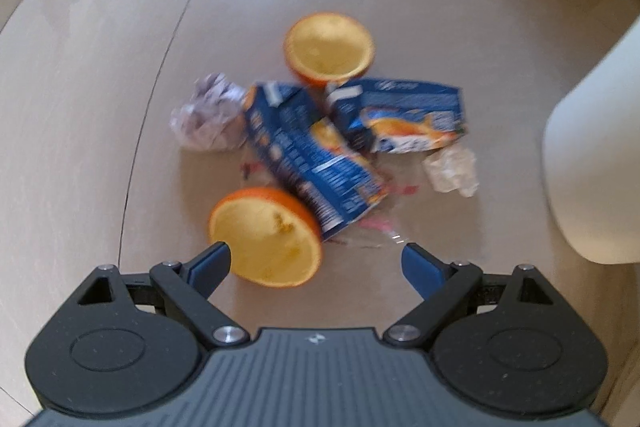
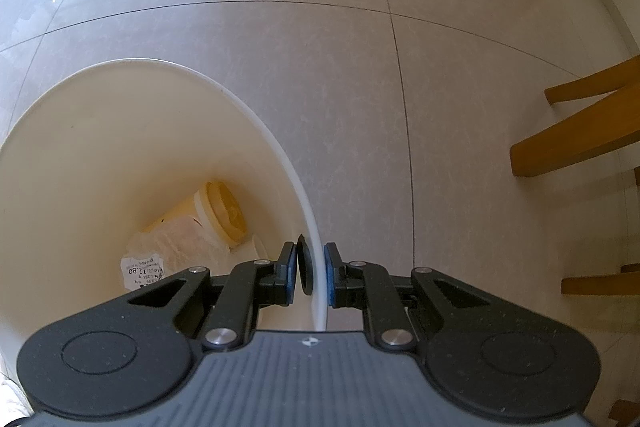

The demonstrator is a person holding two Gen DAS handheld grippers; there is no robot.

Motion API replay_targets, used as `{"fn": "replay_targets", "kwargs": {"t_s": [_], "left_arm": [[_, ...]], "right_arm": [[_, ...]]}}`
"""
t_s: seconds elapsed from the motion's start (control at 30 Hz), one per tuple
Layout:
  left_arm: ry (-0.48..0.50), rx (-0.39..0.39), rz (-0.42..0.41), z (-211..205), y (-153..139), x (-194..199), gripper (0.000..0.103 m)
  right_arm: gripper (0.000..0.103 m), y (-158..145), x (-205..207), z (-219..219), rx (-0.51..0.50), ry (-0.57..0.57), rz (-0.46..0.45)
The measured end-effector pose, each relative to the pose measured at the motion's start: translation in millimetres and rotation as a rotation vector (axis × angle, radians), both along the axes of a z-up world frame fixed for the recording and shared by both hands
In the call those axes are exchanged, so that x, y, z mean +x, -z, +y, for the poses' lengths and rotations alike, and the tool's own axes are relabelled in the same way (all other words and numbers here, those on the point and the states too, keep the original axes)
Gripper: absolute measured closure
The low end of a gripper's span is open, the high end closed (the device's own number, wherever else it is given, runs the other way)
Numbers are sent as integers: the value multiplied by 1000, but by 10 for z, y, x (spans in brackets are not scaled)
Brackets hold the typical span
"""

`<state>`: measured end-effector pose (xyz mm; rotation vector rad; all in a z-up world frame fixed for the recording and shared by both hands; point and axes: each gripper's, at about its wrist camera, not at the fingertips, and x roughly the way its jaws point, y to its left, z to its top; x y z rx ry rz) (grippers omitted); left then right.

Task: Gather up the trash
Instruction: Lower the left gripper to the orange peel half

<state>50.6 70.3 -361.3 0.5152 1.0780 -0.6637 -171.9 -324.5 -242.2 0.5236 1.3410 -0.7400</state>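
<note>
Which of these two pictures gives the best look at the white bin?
The right wrist view: it looks down into the white bin, showing trash at the bottom, with the right tongs clamped on its rim. The left wrist view catches only a blurred piece of its outer wall.

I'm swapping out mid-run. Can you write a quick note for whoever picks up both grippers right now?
Left gripper: open, empty, near orange half at its left finger.
Right gripper: shut on white bin rim.
Done: a cup and wrapper lie in the bin.
Left on the floor: two orange halves, far one; two blue cartons; crumpled paper; clear plastic.
</note>
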Motion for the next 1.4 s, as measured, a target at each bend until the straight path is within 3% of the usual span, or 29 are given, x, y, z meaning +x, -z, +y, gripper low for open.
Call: {"fn": "replay_targets", "kwargs": {"t_s": [0.27, 0.47, 0.7, 0.97, 1.0, 1.03, 1.1, 1.23, 1.27, 1.33, 1.4], "left_arm": [[-12, 1, -26, 139, 284, 128, 11], [2, -9, -47, 129, 342, 195, 12], [27, 11, -85, 94, 364, 207, 27], [58, 43, -97, 110, 329, 145, 36], [67, 39, -85, 107, 311, 138, 54], [71, 40, -69, 85, 306, 140, 64], [72, 54, -44, 65, 286, 142, 63], [118, 87, -72, 27, 249, 95, 59], [111, 89, -75, 15, 236, 105, 53], [80, 78, -77, 48, 220, 120, 29], [55, 78, -95, 99, 207, 134, 18]], "right_arm": [[86, 1, 12, 14, -6, -3, 3], [86, 4, 19, 15, -6, 0, 5], [86, 14, 44, 23, -9, -3, 11], [86, 15, 40, 11, -6, 2, 9], [86, 15, 38, 7, -5, 3, 9], [86, 17, 39, 5, -5, 2, 10], [86, 12, 40, 7, -5, 0, 12], [86, 10, 43, 7, -6, 0, 12], [86, 10, 41, 8, -6, 0, 11], [86, 8, 31, 7, -3, 2, 8], [86, 8, 32, 6, -3, 0, 10]]}}
